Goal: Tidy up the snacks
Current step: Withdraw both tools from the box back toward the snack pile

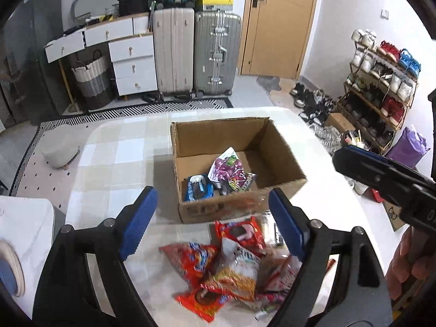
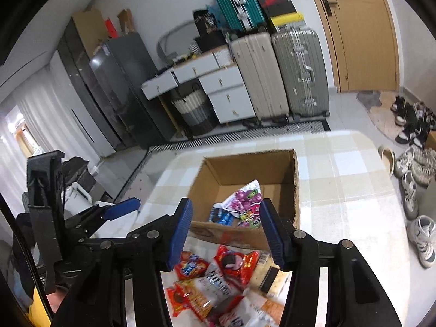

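Observation:
An open cardboard box [image 1: 275, 150] [image 2: 295, 188] stands on the checked table. Inside lie a purple candy bag [image 1: 227, 170] [image 2: 245, 201] and a blue cookie pack [image 1: 197, 188] [image 2: 222, 216]. A pile of snack packets [image 1: 231, 269] [image 2: 218, 286], mostly red and orange, lies in front of the box. My left gripper [image 1: 212, 223] is open and empty above the pile. My right gripper [image 2: 224, 234] is open and empty above the pile, near the box's front wall. The right gripper also shows in the left wrist view [image 1: 381, 177], and the left gripper in the right wrist view [image 2: 120, 208].
The table [image 1: 114, 158] [image 2: 343, 179] has rounded edges. A white surface [image 1: 24, 226] lies at the left. Beyond are suitcases [image 1: 196, 51], white drawers [image 1: 130, 62], a basket [image 1: 92, 79], a shoe rack [image 1: 381, 87], shoes on the floor [image 2: 417, 169], and a wooden door [image 1: 280, 21].

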Demonstrator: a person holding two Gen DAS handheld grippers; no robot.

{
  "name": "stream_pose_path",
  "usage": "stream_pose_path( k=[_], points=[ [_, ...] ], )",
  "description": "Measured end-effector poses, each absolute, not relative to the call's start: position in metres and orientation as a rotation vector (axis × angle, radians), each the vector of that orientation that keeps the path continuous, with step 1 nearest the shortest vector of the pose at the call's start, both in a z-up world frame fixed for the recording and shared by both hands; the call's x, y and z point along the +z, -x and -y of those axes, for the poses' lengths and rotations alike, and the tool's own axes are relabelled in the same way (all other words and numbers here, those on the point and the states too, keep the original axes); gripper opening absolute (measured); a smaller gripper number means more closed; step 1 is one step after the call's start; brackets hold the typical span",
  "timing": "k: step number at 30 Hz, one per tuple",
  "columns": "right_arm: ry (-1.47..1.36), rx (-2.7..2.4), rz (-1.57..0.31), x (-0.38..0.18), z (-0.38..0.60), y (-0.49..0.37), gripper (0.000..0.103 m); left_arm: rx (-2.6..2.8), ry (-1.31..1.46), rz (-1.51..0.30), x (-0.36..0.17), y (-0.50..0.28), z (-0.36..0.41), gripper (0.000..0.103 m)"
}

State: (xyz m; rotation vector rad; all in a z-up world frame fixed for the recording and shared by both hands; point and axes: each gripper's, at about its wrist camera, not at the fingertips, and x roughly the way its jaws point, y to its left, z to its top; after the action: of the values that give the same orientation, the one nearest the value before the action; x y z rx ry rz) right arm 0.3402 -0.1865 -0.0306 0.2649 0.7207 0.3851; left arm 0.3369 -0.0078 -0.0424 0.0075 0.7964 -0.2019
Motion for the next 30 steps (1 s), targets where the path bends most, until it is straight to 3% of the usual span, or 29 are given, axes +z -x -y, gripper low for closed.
stream_pose_path(
  k=[2,5,8,10,11,17,20,30],
  points=[
    [-0.260,0.391,-0.682,-0.022,0.187,-0.322,0.067,-0.199,0.004,-0.771,-0.033,-0.315,0.005,0.083],
    [-0.250,0.401,-0.609,-0.009,0.189,-0.287,0.073,-0.178,0.009,-0.727,-0.020,-0.281,0.001,0.086],
    [-0.243,0.421,-0.558,0.000,0.192,-0.252,0.076,-0.163,0.026,-0.682,-0.006,-0.246,-0.006,0.093],
    [-0.248,0.425,-0.525,0.005,0.193,-0.227,0.085,-0.172,0.044,-0.662,0.000,-0.226,-0.010,0.102],
    [-0.249,0.426,-0.514,0.005,0.193,-0.218,0.089,-0.177,0.051,-0.650,0.002,-0.216,-0.012,0.102],
    [-0.232,0.427,-0.449,0.005,0.194,-0.163,0.092,-0.182,0.040,-0.614,0.011,-0.159,-0.013,0.102],
    [-0.231,0.434,-0.412,0.003,0.194,-0.140,0.100,-0.171,0.036,-0.577,0.014,-0.128,-0.015,0.102],
    [-0.152,0.446,-0.288,-0.028,0.188,-0.072,0.100,-0.124,0.060,-0.517,-0.005,-0.065,-0.042,0.102]
  ],
)
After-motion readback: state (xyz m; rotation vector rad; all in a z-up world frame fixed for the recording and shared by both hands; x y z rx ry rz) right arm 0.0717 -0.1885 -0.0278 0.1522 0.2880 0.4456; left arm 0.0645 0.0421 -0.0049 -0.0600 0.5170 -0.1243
